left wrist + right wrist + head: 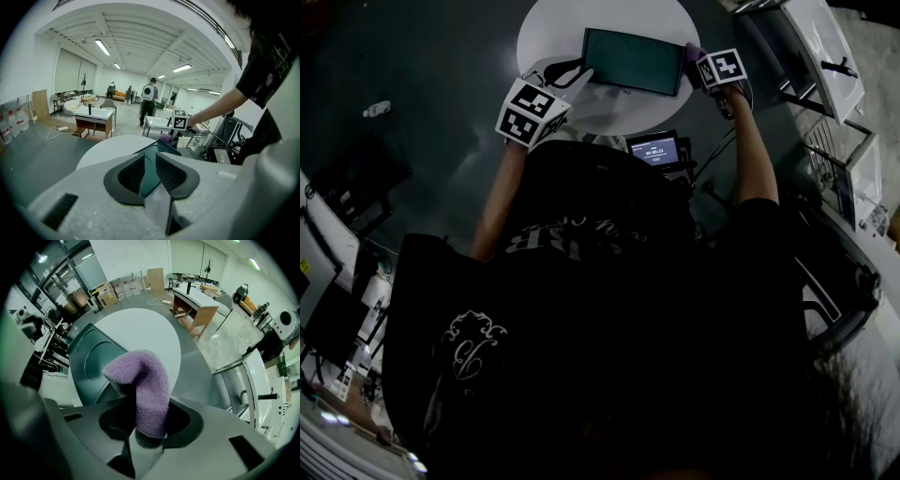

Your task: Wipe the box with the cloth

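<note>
A flat dark-green box (635,60) lies on the round white table (546,28). My left gripper (578,82) is shut on the box's left edge; in the left gripper view the green box (151,161) runs between the jaws. My right gripper (697,62) is at the box's right end, shut on a purple fuzzy cloth (143,387) that curls over toward the box (93,359). The cloth (693,52) shows as a small purple tuft in the head view, and the cloth (164,138) also shows past the box's far end.
A small screen device (655,149) sits by the table's near edge. White desks (825,47) stand at the right, more furniture (93,117) across the room. People (149,101) stand far back. Dark floor (422,84) surrounds the table.
</note>
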